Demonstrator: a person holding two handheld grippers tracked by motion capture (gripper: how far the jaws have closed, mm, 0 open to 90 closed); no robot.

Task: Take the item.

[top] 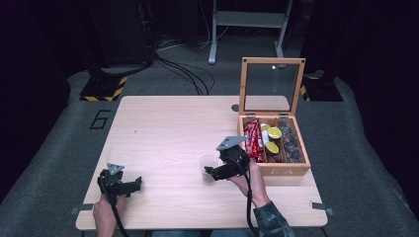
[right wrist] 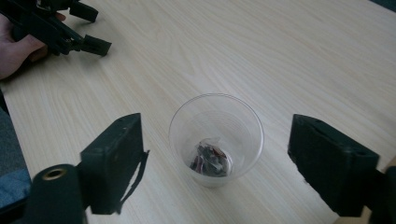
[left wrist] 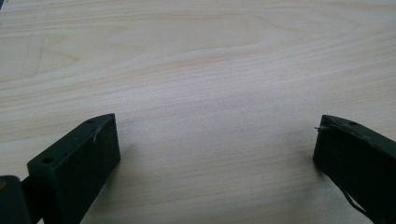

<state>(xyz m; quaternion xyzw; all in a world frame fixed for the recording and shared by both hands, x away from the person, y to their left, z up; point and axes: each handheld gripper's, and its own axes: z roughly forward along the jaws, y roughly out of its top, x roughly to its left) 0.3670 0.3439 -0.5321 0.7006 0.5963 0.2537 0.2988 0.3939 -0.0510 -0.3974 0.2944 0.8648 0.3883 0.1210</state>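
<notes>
Fingers [right wrist: 114, 163] of the right gripper [right wrist: 215, 163] are standing wide apart, one on each side of the clear cup [right wrist: 216, 137], and are not pressing on it. That cup is standing upright on the table [top: 163, 128], right under this gripper and just beside the wooden box [top: 276, 143]. Something small and dark, maybe a wrapped packet [right wrist: 211, 161], is lying at its bottom. Over by the near left corner, the left gripper [left wrist: 215, 149] is also sitting open, holding nothing, far from the cup.
</notes>
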